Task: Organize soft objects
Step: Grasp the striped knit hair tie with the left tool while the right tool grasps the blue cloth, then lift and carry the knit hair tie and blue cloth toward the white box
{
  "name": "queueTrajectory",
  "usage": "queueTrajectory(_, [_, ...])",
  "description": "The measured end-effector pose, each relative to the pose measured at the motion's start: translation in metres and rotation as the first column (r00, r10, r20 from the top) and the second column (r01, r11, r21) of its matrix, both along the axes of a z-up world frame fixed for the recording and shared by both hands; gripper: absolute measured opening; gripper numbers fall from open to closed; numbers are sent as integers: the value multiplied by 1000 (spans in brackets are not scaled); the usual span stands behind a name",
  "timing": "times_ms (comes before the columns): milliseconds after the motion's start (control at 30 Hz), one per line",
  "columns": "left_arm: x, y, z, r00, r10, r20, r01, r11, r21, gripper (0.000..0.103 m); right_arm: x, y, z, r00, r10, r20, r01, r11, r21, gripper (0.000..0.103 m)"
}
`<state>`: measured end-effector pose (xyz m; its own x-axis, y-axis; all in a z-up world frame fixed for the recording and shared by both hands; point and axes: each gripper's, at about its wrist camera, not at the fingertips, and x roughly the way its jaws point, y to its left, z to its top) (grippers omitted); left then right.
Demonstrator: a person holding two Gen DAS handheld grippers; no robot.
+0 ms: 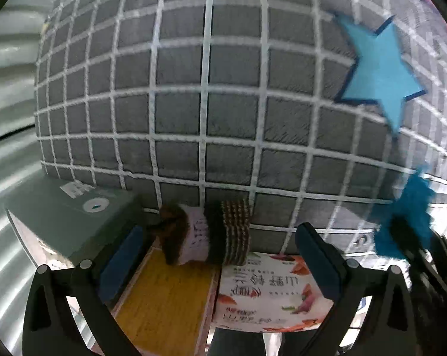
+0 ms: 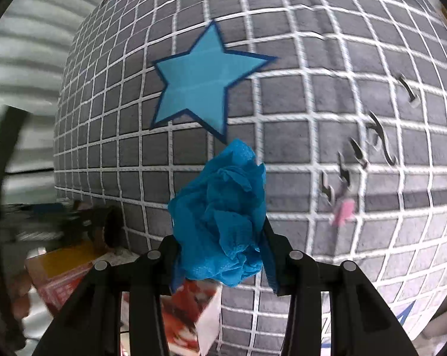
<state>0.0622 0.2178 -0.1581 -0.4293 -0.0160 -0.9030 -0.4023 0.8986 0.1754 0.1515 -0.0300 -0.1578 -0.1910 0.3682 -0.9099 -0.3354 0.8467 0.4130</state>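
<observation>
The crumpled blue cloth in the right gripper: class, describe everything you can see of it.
The blue cloth is a bright blue, thin, crinkled fabric bunched into a loose wad of folds and ruffled edges. It sits pinched in the right gripper, whose jaws press on its two sides, with most of the wad bulging up beyond the fingertips. It hangs in front of the grey gridded cushion, just below that cushion's blue star. The left wrist view shows it blurred at the right edge.

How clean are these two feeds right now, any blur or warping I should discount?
Left wrist view: fisheye bows the grid mat; the blue cloth at right is motion-smeared. Right wrist view: the cloth in the right tool is sharp, the left edge streaks with blur.
</observation>
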Motion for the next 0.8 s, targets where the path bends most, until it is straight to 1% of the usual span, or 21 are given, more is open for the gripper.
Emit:
queueTrajectory(67, [-2,-2,-13,999,-7,-36,7,1000,9,103,-3,-12,5,1000,-18,-15,18,1000,19,44])
queueTrajectory(100, [-3,-5,-19,998,-16,-56,17,1000,14,103,-4,-11,11,1000,-24,-20,24,999,24,44])
queueTrajectory(200, [-3,-13,-31,995,-50,-92,52,999,18,102,-12,-21,18,998,-51,-37,52,998,47,44])
queueTrajectory(267, [-4,-21,-39,991,-74,-113,77,997,24,100,-15,-26,25,997,-67,-43,69,996,56,44])
queueTrajectory(333, [-4,-28,-43,986,-106,-129,112,993,39,95,-16,-30,28,996,-72,-48,75,995,58,44])
queueTrajectory(367, [-5,-31,-43,985,-120,-128,127,991,43,91,-16,-34,30,996,-75,-49,78,995,57,44])
queueTrajectory(433, [-4,-38,-40,981,-152,-121,162,984,71,78,-18,-35,34,995,-80,-52,83,995,59,44])
queueTrajectory(467, [-3,-40,-37,979,-166,-117,177,980,90,67,-19,-35,35,995,-83,-52,86,995,58,44])
queueTrajectory(533, [0,-43,-31,985,-148,-83,154,985,74,62,-21,-42,37,994,-90,-54,93,994,58,44])
queueTrajectory(567, [1,-42,-26,989,-136,-62,140,988,68,58,-22,-42,37,994,-94,-57,97,994,57,44])
queueTrajectory(600, [1,-41,-22,991,-130,-44,133,989,65,56,-23,-43,38,993,-99,-60,102,993,57,44])
queueTrajectory(733, [6,-43,3,991,-124,56,119,989,91,56,-28,-44,39,993,-95,-64,98,994,57,44])
queueTrajectory(800, [9,-53,20,984,-139,114,129,988,90,56,-30,-43,41,994,-89,-61,92,994,54,44])
